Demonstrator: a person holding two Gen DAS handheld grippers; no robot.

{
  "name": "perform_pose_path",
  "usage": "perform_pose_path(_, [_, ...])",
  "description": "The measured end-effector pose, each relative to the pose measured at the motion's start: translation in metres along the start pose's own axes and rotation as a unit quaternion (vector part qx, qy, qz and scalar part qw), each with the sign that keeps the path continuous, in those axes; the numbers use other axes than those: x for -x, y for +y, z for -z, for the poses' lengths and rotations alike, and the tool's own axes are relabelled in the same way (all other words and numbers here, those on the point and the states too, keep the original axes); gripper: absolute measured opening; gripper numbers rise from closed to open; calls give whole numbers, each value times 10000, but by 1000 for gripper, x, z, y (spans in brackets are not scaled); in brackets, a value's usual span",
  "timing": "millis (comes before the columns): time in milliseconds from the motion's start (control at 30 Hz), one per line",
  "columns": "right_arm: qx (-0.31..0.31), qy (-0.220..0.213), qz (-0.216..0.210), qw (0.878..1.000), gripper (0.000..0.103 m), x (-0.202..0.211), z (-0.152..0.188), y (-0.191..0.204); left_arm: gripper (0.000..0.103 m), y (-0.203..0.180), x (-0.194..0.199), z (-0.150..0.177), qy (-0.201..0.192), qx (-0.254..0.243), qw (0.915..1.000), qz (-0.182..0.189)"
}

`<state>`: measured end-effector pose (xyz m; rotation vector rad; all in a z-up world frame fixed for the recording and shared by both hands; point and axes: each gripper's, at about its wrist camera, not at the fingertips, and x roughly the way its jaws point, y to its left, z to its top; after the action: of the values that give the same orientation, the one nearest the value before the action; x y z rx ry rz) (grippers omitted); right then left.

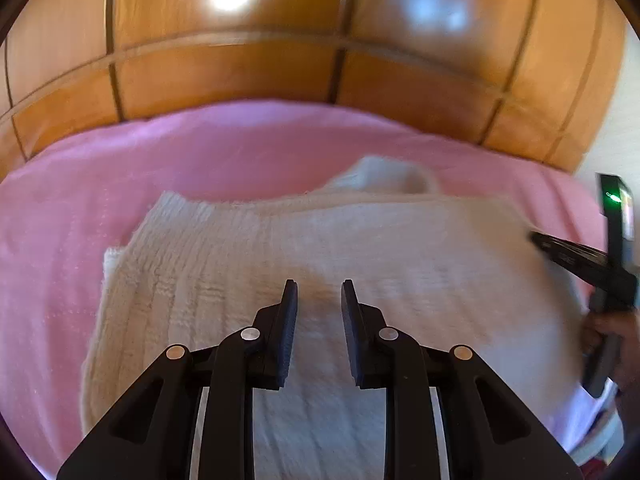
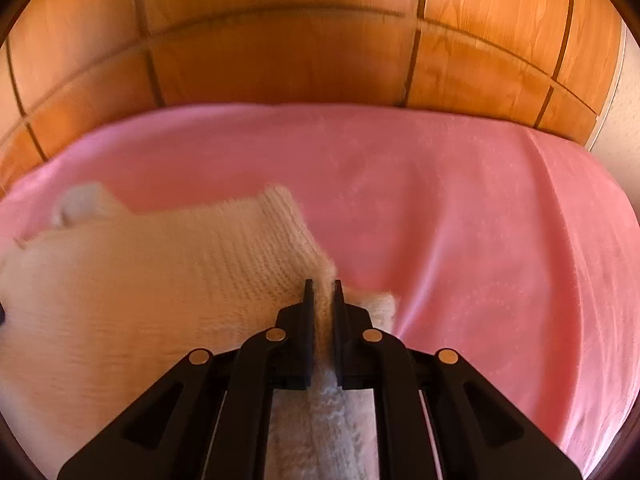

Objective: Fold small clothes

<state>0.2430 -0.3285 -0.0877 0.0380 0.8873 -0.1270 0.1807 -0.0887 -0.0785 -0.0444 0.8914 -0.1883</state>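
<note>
A cream knitted garment (image 1: 304,248) lies partly folded on a pink bedspread (image 1: 80,200). My left gripper (image 1: 319,286) is open and hovers over the garment's middle, holding nothing. My right gripper (image 2: 321,285) is shut on the garment's right edge (image 2: 325,300), with knit fabric pinched between the jaws. The garment (image 2: 160,280) spreads left of it in the right wrist view. The right gripper also shows at the right edge of the left wrist view (image 1: 536,238).
A wooden panelled headboard (image 1: 280,72) stands behind the bed, also in the right wrist view (image 2: 280,60). The pink bedspread (image 2: 480,220) stretches to the right with soft creases. A pale wall (image 2: 624,128) shows at the far right.
</note>
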Motion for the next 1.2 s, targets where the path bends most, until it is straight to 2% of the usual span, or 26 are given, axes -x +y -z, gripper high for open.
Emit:
perform_pose_path(67, [79, -11, 127, 9999, 7, -12, 2, 3, 21, 5, -25, 0, 276, 92, 9996, -27])
perform_pose_path(167, [161, 16, 227, 9996, 9, -15, -1, 8, 21, -3, -32, -2, 168, -66, 9994, -301])
perform_pose_path(267, [-130, 104, -265, 9995, 12, -5, -3, -8, 21, -2, -31, -3, 157, 28, 9996, -238])
perform_pose_path(300, [-343, 131, -503, 9981, 17, 3, 1, -20, 21, -1, -30, -2, 132, 28, 9997, -202])
perform_pose_path(367, [-778, 83, -847, 9933, 39, 15, 6, -37, 21, 0, -25, 0, 89, -3, 9998, -180])
perform_pose_path(400, [-905, 45, -830, 9924, 68, 21, 9, -43, 21, 1, -19, 2, 72, -11, 9997, -215])
perform_pose_path(433, [-1032, -47, -779, 9916, 80, 30, 13, -51, 21, 1, -13, 3, 55, 11, 9997, -250])
perform_pose_path(467, [-1074, -116, -824, 9907, 79, 35, 17, -55, 21, 0, -4, 4, 5, 81, 9996, -284])
perform_pose_path(500, [-1119, -129, -935, 9892, 79, 41, 24, -61, 25, 0, 2, 5, -49, 120, 9995, -291])
perform_pose_path(533, [-1190, -100, -1033, 9875, 79, 46, 33, -67, 46, -1, 8, 6, -109, 153, 9994, -302])
perform_pose_path(567, [-1234, -61, -1081, 9864, 79, 49, 40, -69, 57, 0, 15, 7, -173, 189, 9991, -325])
perform_pose_path(700, [-1588, 216, -1561, 9747, 80, 53, 72, -82, 57, -7, 45, 17, -393, 165, 9985, -353])
perform_pose_path(867, [-1954, 158, -1990, 9602, 84, 71, 108, -89, 57, -11, 73, 28, -525, 142, 9981, -281])
perform_pose_path(1067, [-2307, 152, -2312, 9450, 85, 82, 123, -96, 57, -20, 96, 39, -647, 47, 9977, -212])
perform_pose_path(1200, [-2313, 167, -2377, 9432, 85, 83, 122, -88, 57, -23, 102, 44, -665, 61, 9977, -153])
